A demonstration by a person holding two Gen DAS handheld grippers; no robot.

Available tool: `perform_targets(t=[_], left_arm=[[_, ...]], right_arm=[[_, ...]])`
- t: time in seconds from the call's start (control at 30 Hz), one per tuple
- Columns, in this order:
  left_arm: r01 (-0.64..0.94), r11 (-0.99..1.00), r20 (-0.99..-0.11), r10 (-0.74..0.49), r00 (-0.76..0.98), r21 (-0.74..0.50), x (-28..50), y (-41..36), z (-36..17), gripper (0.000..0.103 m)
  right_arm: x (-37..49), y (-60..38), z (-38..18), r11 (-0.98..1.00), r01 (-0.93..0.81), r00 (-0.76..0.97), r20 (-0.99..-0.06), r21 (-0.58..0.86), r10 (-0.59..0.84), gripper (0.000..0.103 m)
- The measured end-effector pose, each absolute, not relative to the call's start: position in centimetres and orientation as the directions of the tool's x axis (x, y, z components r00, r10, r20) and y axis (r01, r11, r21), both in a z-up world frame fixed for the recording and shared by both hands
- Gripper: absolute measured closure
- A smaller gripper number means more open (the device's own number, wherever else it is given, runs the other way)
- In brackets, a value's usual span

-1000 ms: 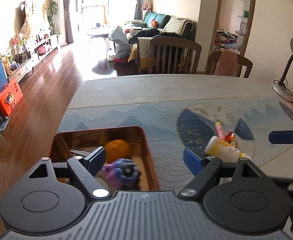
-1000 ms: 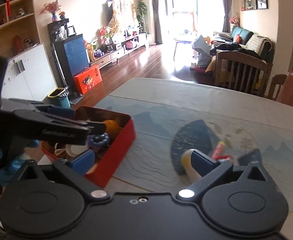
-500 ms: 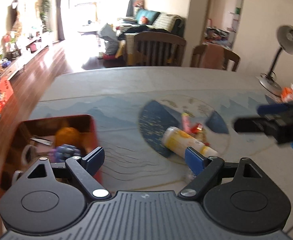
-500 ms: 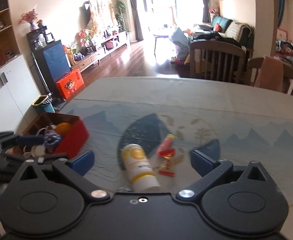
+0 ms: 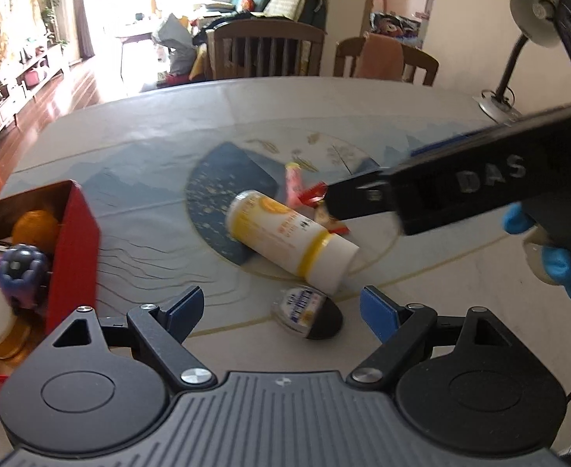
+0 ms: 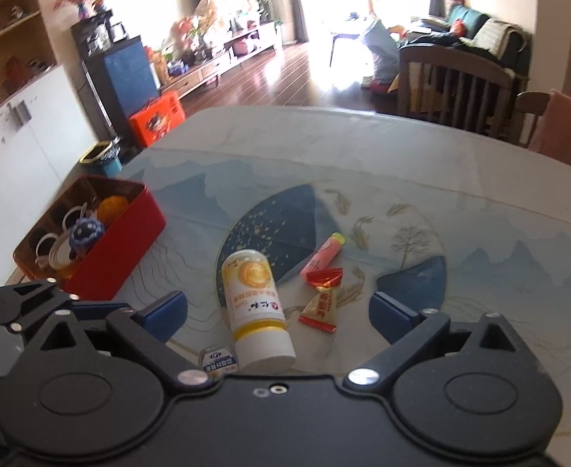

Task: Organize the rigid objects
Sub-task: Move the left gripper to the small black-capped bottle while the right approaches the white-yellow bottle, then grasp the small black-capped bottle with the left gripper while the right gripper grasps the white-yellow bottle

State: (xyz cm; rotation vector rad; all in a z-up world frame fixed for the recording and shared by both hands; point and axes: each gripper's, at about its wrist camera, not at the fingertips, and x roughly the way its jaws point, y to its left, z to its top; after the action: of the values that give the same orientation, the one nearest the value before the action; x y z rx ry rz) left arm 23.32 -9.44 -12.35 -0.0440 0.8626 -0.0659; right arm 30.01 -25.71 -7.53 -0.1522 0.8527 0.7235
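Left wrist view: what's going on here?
A person with a gripper in each hand is tidying loose items off a table into a red tin. The tin already holds an orange, a purple toy and tape rolls. Both the left gripper and the right gripper are empty, jaws open, above a lying yellow-and-white bottle, two candies and a small packet. Nothing is gripped yet.

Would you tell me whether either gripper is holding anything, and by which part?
Nothing is held: left gripper and right gripper are both open.
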Motion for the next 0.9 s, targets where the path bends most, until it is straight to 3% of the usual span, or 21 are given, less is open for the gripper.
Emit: perform_targets(t=[0.73,0.9], left_arm=[[0.025,1.0,-0.793,-0.029,0.609,-0.017,25.3,-12.0,-16.8,0.016],[0.021,1.0,-0.801,-0.019,0.598,-0.007,25.5,-12.1,-17.3,0.035]], right_arm=[[32.7,-22.3,-12.2,0.695,-0.685,0.271,-0.809,0.217,0.521,0.032],[33.0,-21.7,-12.8,0.693,-0.691,0.268,-0.819,0.203,0.507,0.039]])
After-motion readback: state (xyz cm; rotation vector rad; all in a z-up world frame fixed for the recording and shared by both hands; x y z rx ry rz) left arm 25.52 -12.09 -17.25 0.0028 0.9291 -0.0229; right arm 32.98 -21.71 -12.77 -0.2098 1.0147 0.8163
